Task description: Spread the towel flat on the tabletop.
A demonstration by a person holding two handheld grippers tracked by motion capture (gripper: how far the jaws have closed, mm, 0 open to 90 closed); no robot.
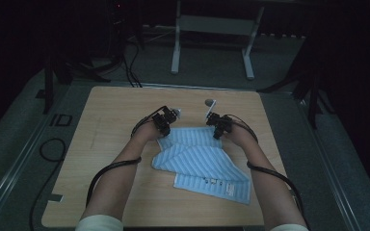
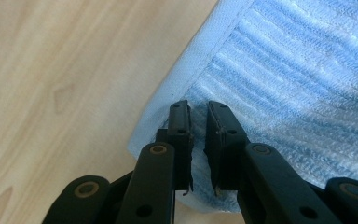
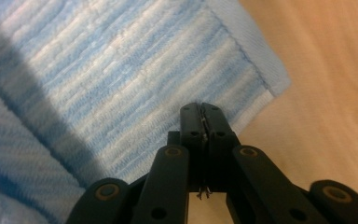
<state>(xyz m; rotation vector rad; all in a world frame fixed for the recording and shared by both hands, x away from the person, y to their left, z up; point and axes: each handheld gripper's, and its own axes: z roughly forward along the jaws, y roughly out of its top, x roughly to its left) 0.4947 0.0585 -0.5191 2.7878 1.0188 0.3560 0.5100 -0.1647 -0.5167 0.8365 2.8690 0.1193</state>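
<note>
- The blue striped towel (image 1: 203, 161) lies partly folded near the middle of the wooden table (image 1: 106, 125), its far edge by the two grippers and one lower corner with a small label trailing toward the person's right.
- It looks like light, limp terry cloth: it should drape and sag when lifted, will not hold a shape, and has enough nap that it is unlikely to slip from a firm pinch. Nothing fragile about it.
- The flat woven hem (image 2: 186, 70) along the border is the best place to take hold, close to a corner, so the cloth hangs straight rather than bunching.
- The left gripper (image 2: 198, 109) sits over the towel's far left corner, jaws a narrow gap apart with the hem just at their tips; I would judge it barely released, not pinching.
- The right gripper (image 3: 200, 108) is over the far right corner (image 3: 261, 88), jaws pressed together; whether a thin fold of cloth is caught between them I cannot tell.
- Bare table surrounds the towel on every side, with most room to the left and toward the far edge, where a small hole (image 1: 209, 102) sits just beyond the right gripper.
- Cables trail back along both forearms and could drag across the cloth.
- Beyond the table, a frame's white legs (image 1: 175, 48) stand well apart on the floor.
</note>
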